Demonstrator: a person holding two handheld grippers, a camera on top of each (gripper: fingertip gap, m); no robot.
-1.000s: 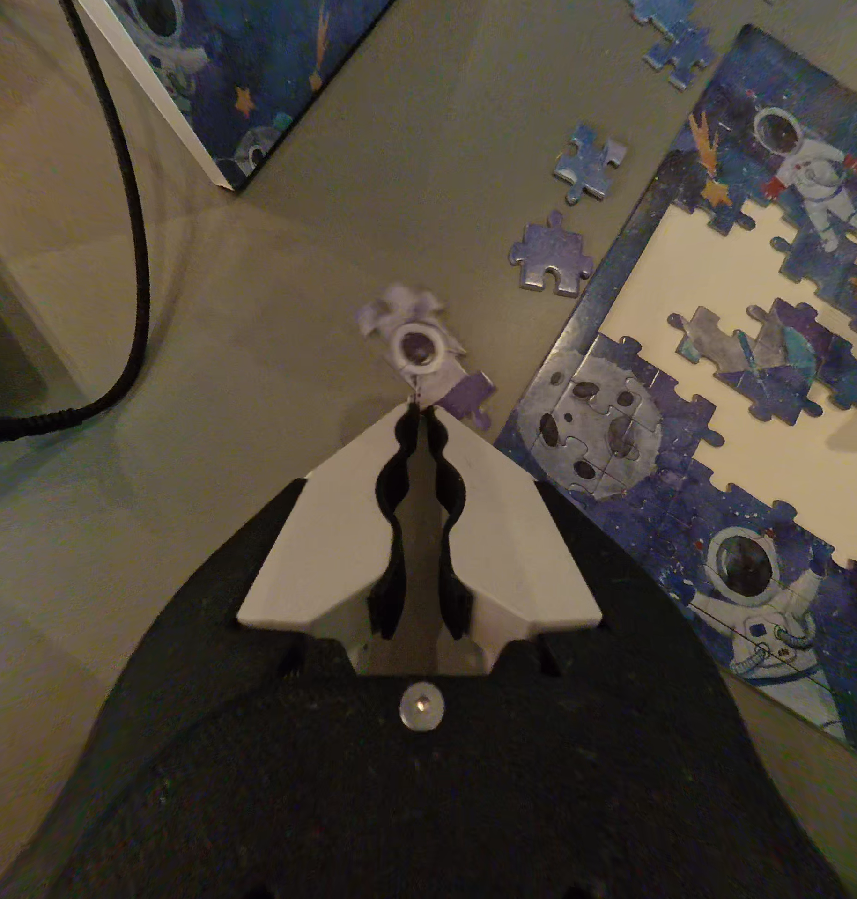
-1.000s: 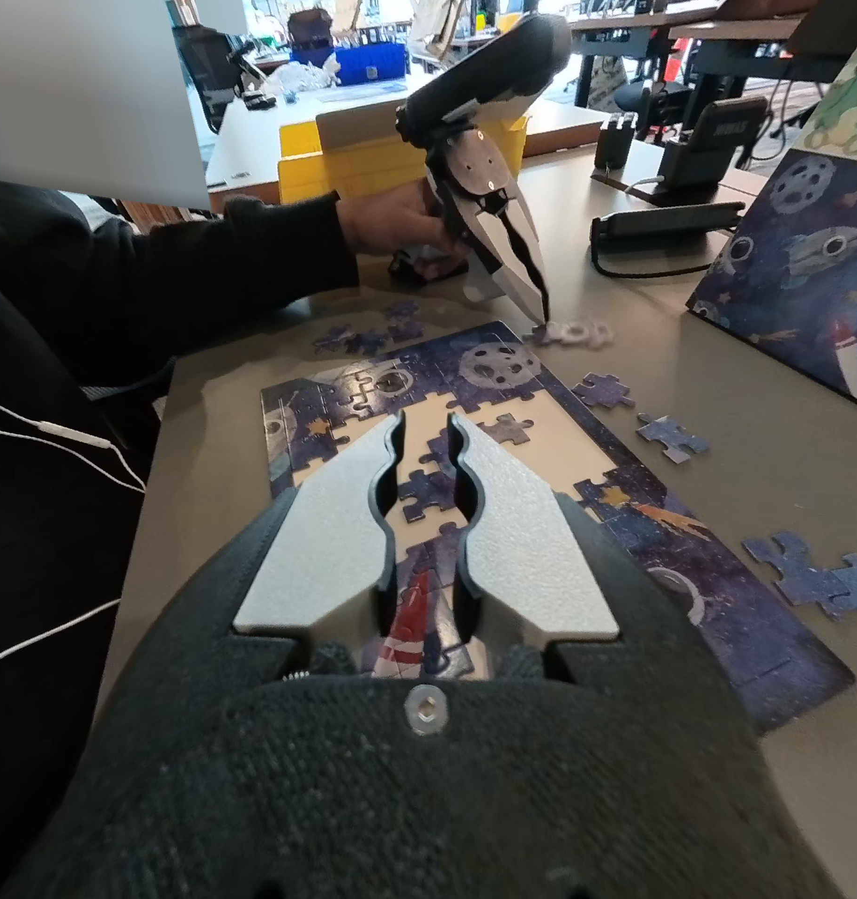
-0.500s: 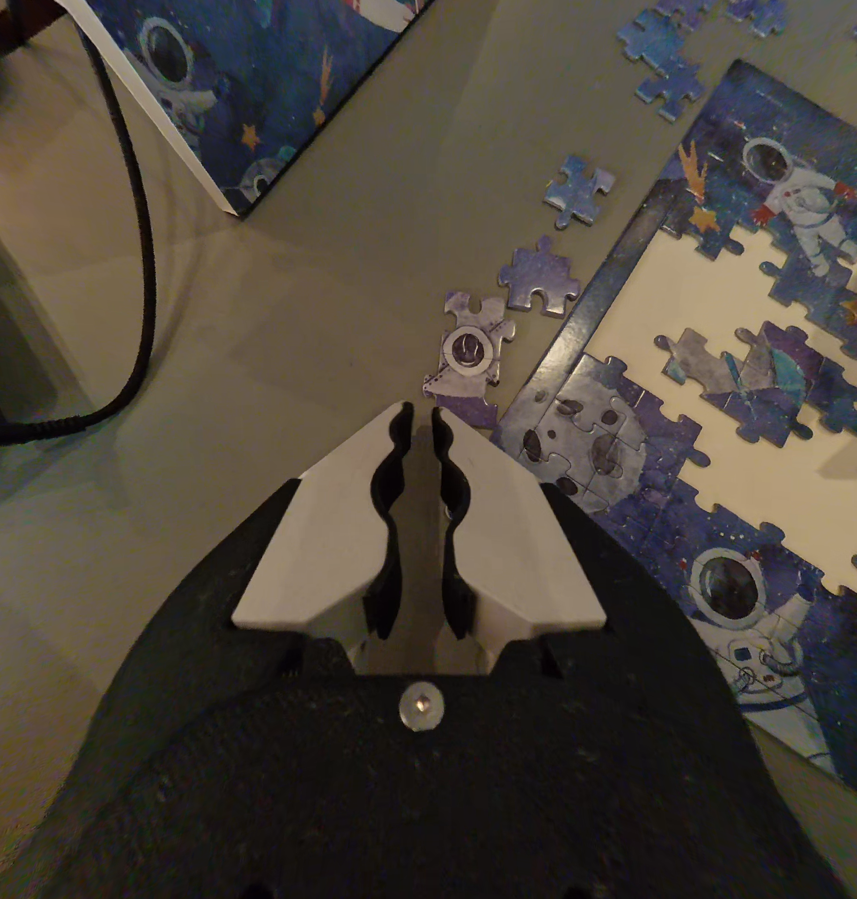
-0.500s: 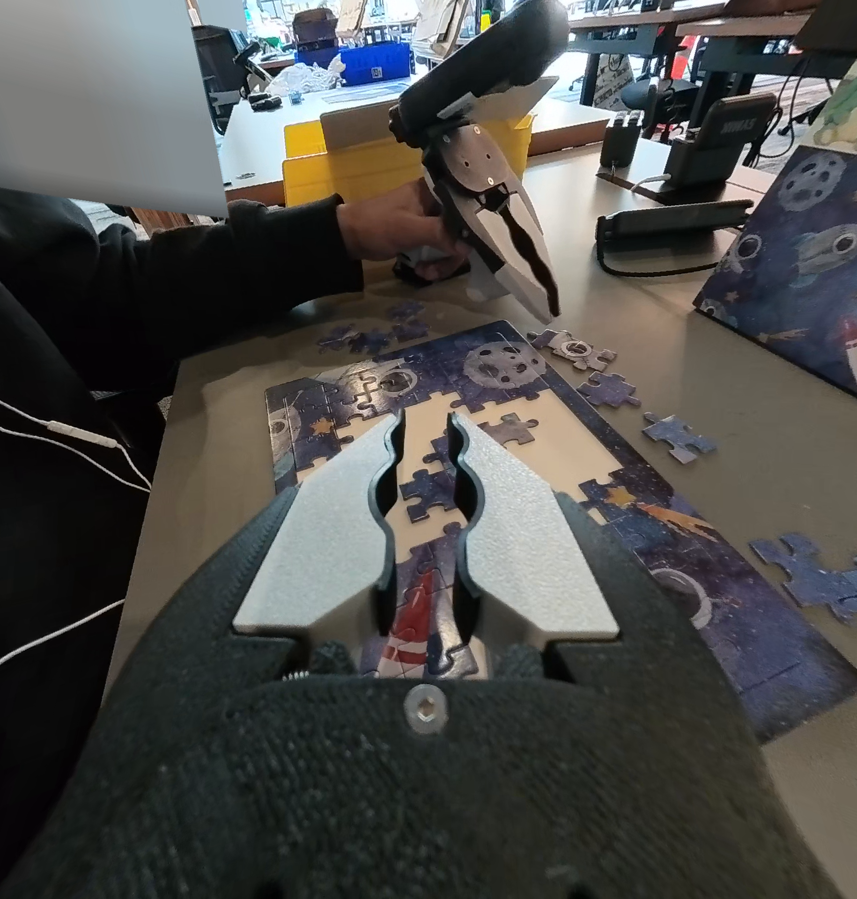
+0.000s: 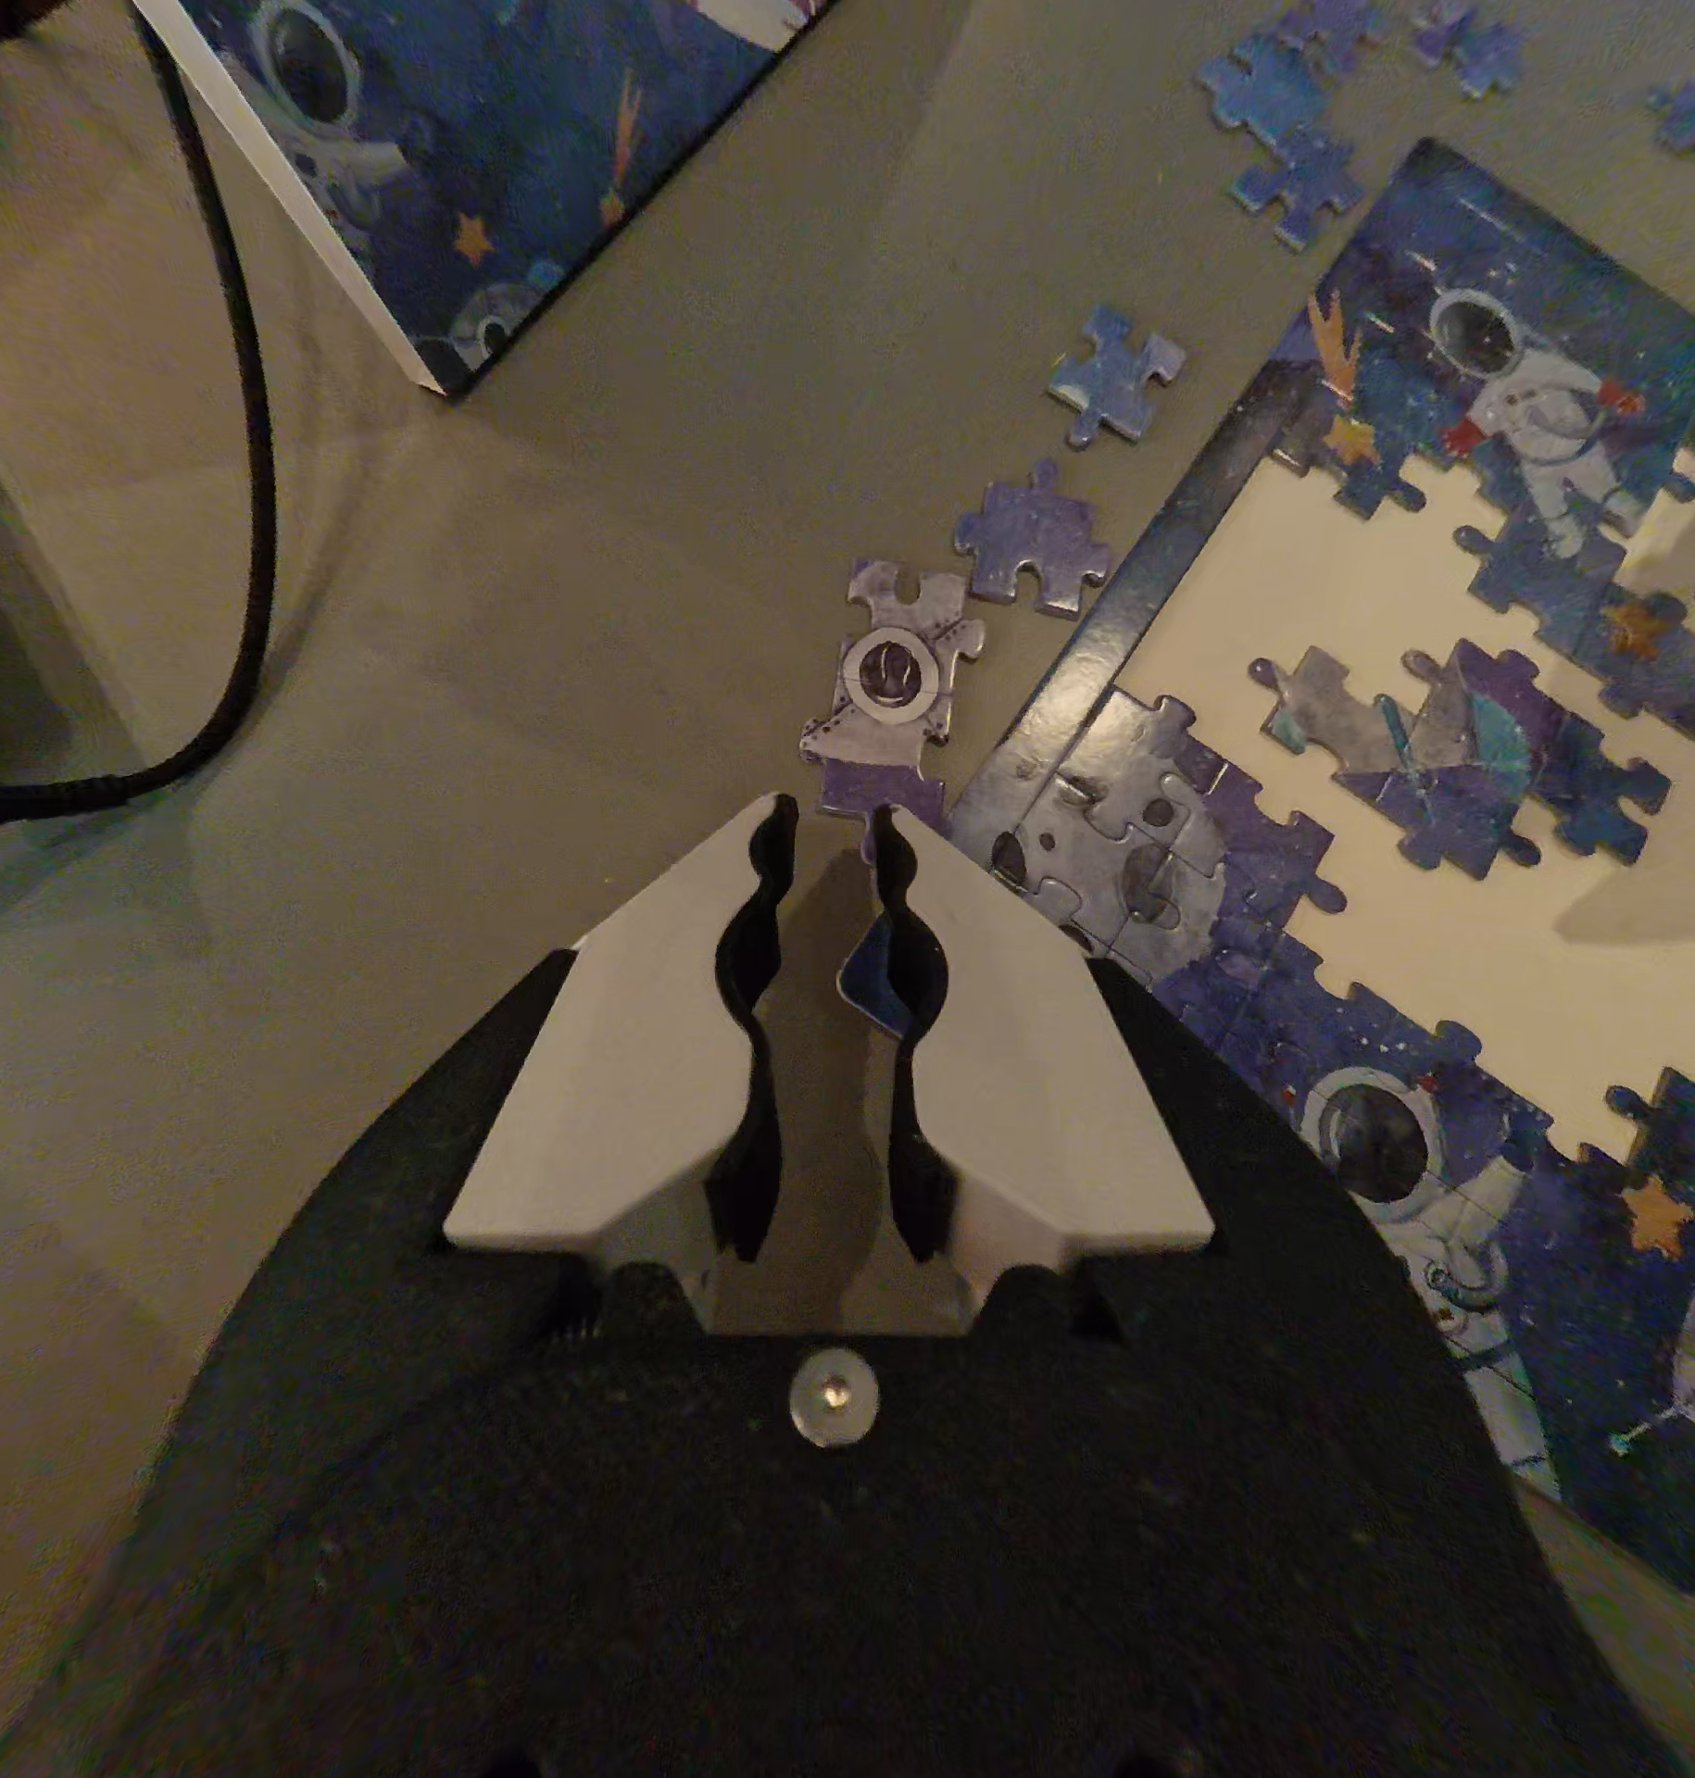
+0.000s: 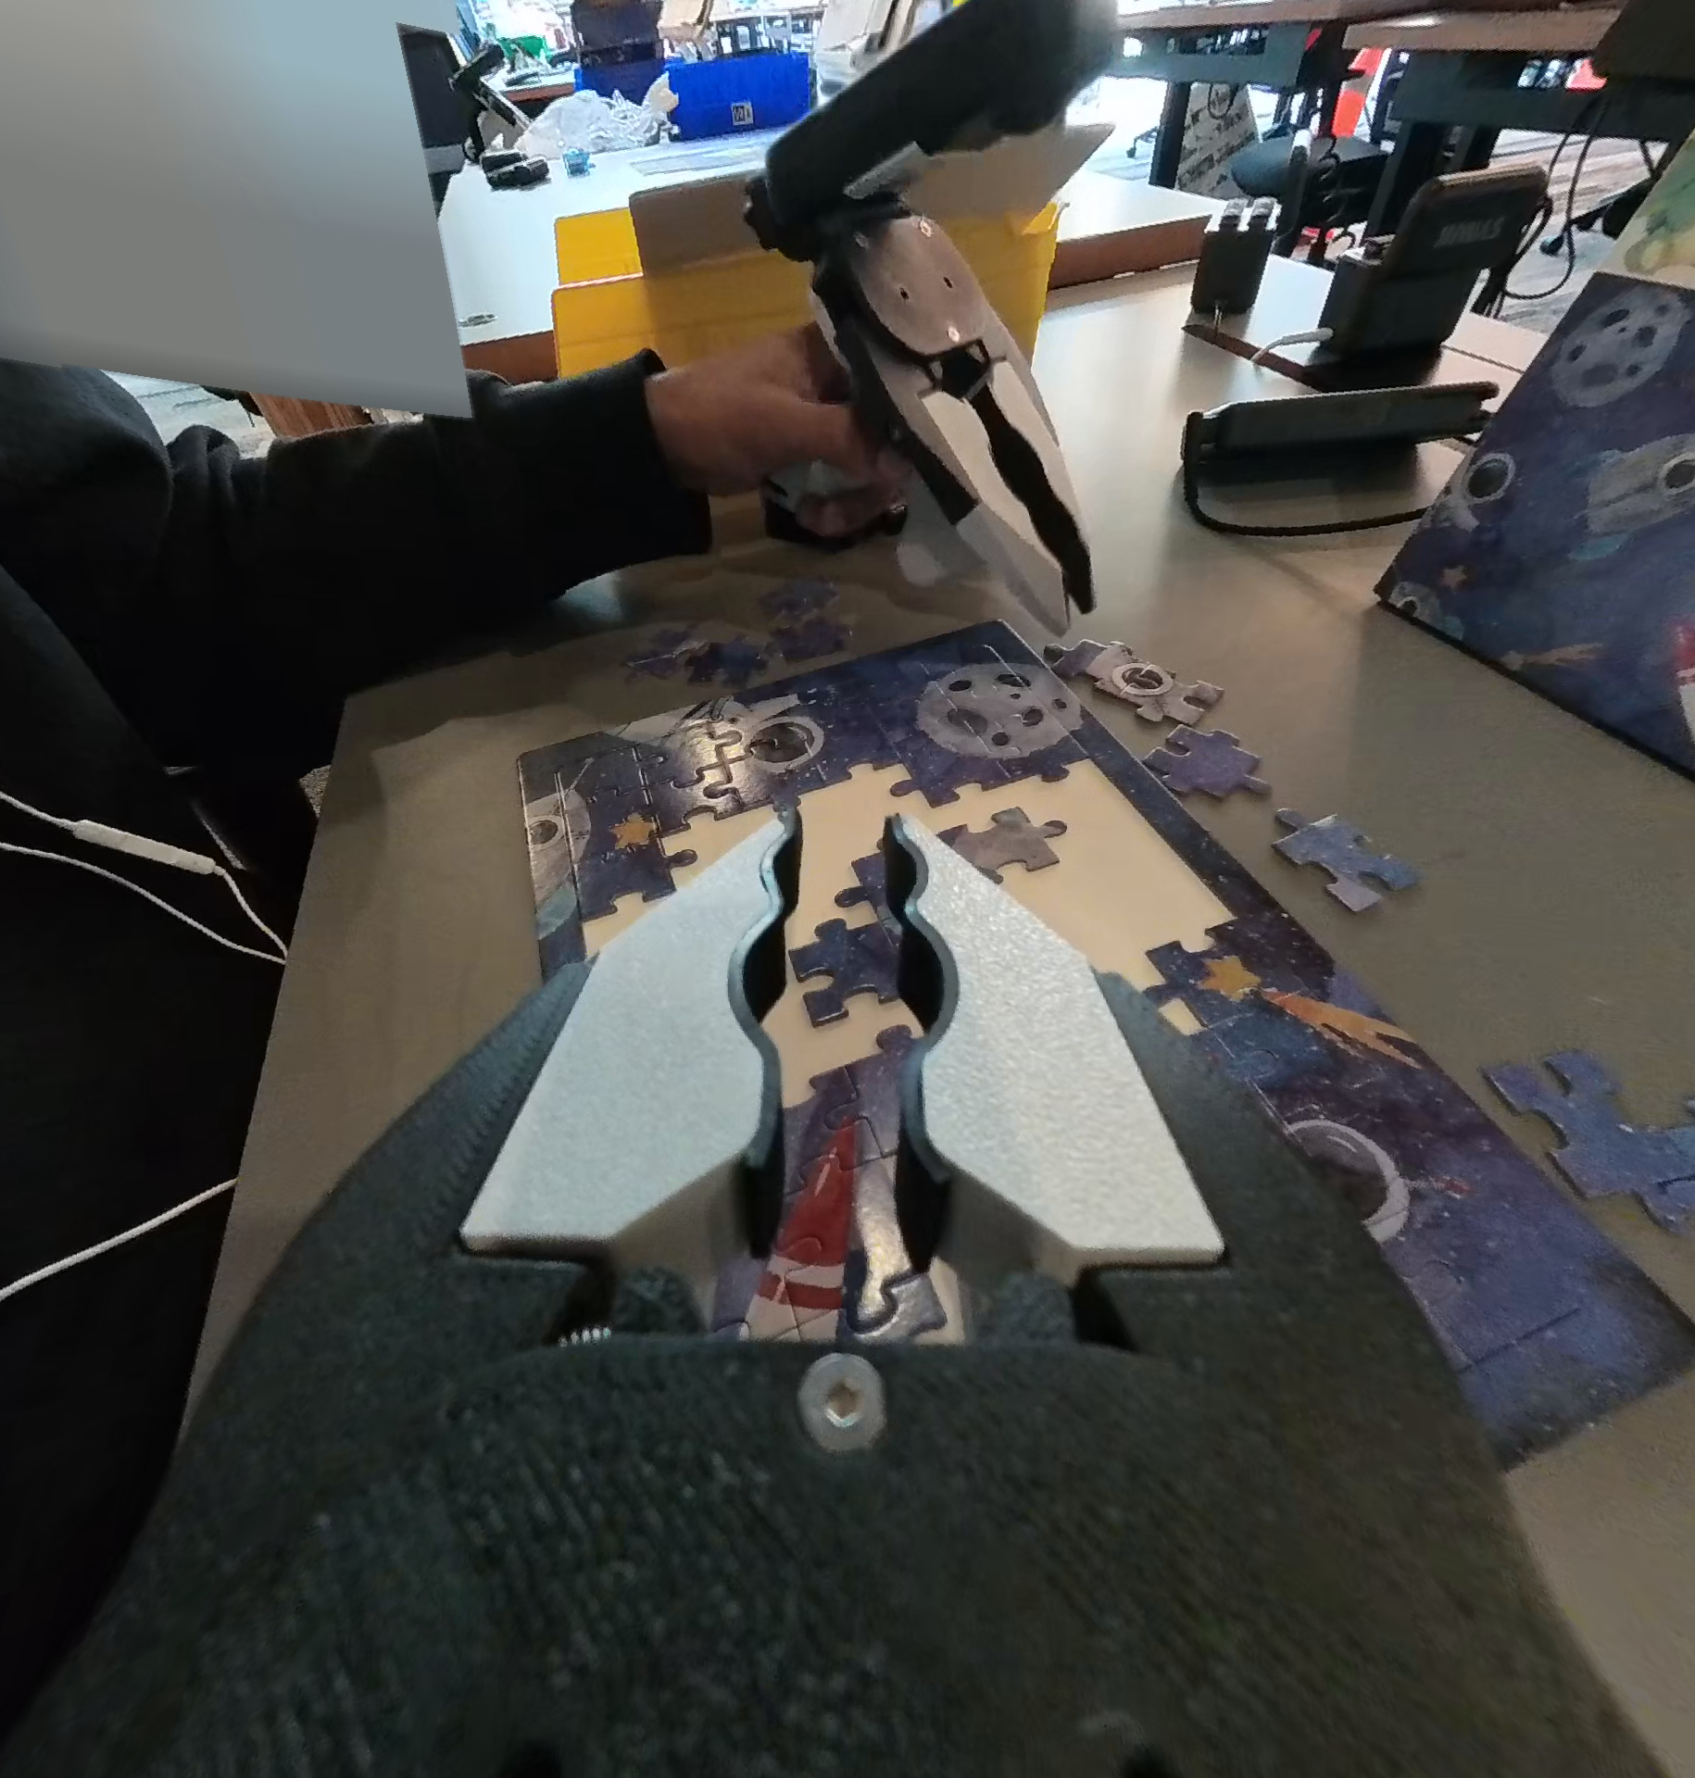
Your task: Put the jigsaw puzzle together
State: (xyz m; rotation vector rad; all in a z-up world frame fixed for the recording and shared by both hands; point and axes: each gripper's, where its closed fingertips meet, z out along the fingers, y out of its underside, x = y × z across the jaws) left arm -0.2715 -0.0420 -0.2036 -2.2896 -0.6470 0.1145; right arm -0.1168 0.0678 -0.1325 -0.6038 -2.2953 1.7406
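The puzzle tray (image 5: 1161, 568) lies at the right in the left wrist view, partly filled, with a cream gap in its middle. A joined grey-purple porthole piece (image 5: 887, 693) lies flat on the table beside the tray's corner. My left gripper (image 5: 829, 808) is open and empty, with its tips just short of that piece. In the right wrist view the left gripper (image 6: 1065, 587) hovers above the porthole piece (image 6: 1137, 683). My right gripper (image 6: 842, 823) is open and empty, above the tray (image 6: 1200, 866).
Loose pieces (image 5: 1036, 548) (image 5: 1118, 370) (image 5: 1296, 144) lie on the table by the tray. The puzzle box (image 5: 497, 144) stands at the top left, next to a black cable (image 5: 247, 481). A person's sleeve (image 6: 391, 539) reaches in from the left.
My left gripper was shut on the porthole piece; it let it go beside the tray corner, opened and drew back upward. The right gripper stayed still.
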